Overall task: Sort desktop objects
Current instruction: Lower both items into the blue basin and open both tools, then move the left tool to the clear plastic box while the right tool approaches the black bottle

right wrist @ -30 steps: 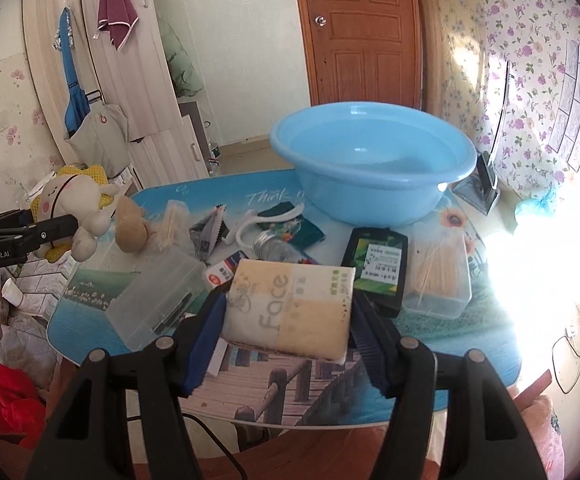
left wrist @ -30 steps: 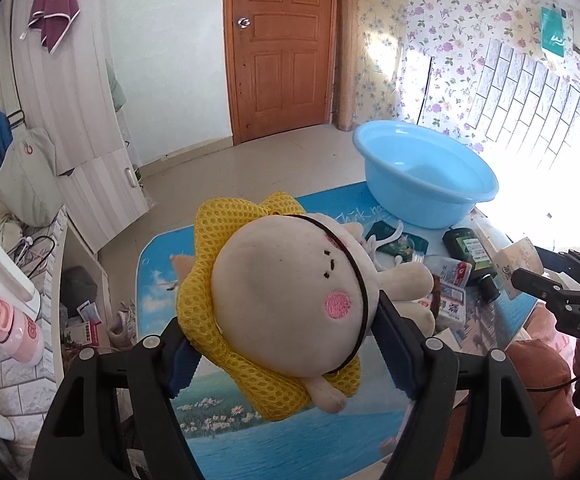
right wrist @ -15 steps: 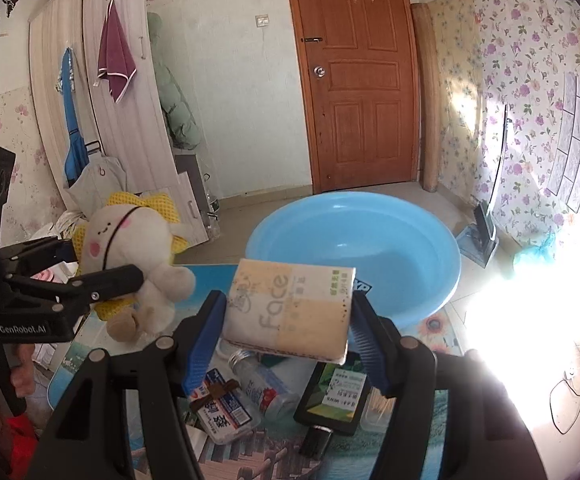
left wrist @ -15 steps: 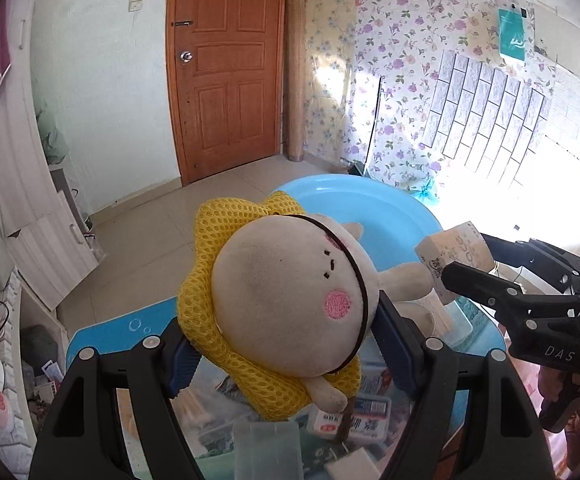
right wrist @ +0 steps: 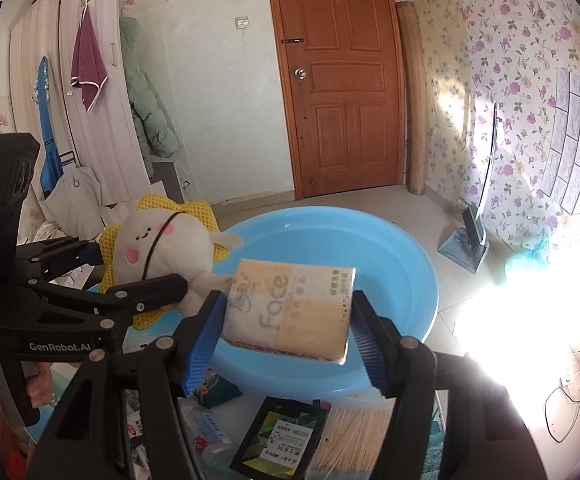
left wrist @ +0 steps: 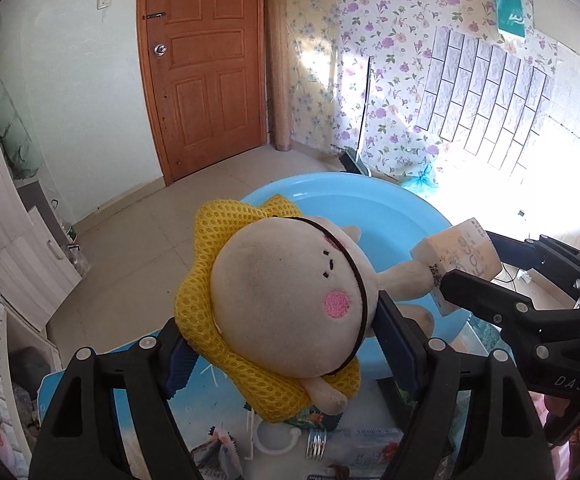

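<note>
My left tool [left wrist: 285, 344], jaws easing apart, cradles the soft, light plush doll [left wrist: 285, 300] above the basin [left wrist: 406, 216]; my right tool [right wrist: 285, 336] squeezes the yielding tissue pack [right wrist: 290, 308] beside it.

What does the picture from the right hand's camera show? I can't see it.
The right gripper holds a tissue pack over a blue basin. Beside it, the left gripper, jaws opening, carries a plush toy toward the basin too.
</note>
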Action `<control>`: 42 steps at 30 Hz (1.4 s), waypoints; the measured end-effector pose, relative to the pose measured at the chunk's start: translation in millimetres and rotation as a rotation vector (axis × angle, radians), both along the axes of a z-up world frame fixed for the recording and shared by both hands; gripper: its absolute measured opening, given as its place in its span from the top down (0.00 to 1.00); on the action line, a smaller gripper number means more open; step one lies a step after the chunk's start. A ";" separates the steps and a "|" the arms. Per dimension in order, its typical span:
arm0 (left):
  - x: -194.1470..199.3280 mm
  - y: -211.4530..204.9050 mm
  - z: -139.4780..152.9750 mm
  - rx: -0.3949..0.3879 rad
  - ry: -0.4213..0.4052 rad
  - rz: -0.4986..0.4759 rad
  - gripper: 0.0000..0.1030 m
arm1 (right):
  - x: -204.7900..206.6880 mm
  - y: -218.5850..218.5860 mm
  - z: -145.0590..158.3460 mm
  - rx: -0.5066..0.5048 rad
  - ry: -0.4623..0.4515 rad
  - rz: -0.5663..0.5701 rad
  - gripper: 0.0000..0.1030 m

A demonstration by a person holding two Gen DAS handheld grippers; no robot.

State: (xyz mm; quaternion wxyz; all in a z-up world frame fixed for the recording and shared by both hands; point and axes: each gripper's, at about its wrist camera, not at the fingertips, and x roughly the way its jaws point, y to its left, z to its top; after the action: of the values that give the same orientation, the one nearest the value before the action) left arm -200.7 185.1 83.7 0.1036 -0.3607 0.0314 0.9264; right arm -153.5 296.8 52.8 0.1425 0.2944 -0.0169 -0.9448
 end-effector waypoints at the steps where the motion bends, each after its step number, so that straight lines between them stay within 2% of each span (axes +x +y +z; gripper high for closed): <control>1: -2.4 0.3 -1.7 0.009 -0.006 -0.002 0.22 | -3.2 1.7 -2.9 -0.003 -0.008 -0.004 0.40; 4: -1.4 -0.5 -3.1 0.023 -0.007 -0.011 0.14 | -9.8 4.6 -8.1 -0.022 -0.028 -0.014 0.40; 10: 11.0 -2.9 6.7 -0.017 0.043 -0.029 0.06 | -16.2 4.0 -14.3 -0.041 -0.050 -0.012 0.40; 18: 38.3 -24.1 11.4 -0.009 0.044 -0.004 0.05 | -18.3 -9.6 -15.5 -0.033 -0.062 0.010 0.38; 25: 64.9 -34.1 8.0 0.005 0.028 0.013 0.02 | -15.3 -14.8 -20.1 -0.032 -0.116 -0.001 0.37; 34: 100.5 -44.8 5.4 0.015 0.014 0.025 0.02 | 11.2 -13.2 -3.8 -0.060 -0.079 -0.039 0.34; 42: 128.1 -59.3 1.0 0.017 0.004 0.039 0.01 | 36.0 -30.3 1.1 -0.061 -0.083 -0.003 0.33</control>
State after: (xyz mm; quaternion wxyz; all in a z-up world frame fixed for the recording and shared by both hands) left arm -72.6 125.8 84.7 0.0885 -0.3583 0.0168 0.9292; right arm -117.6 266.5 53.9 0.1491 0.3290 -0.0523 -0.9310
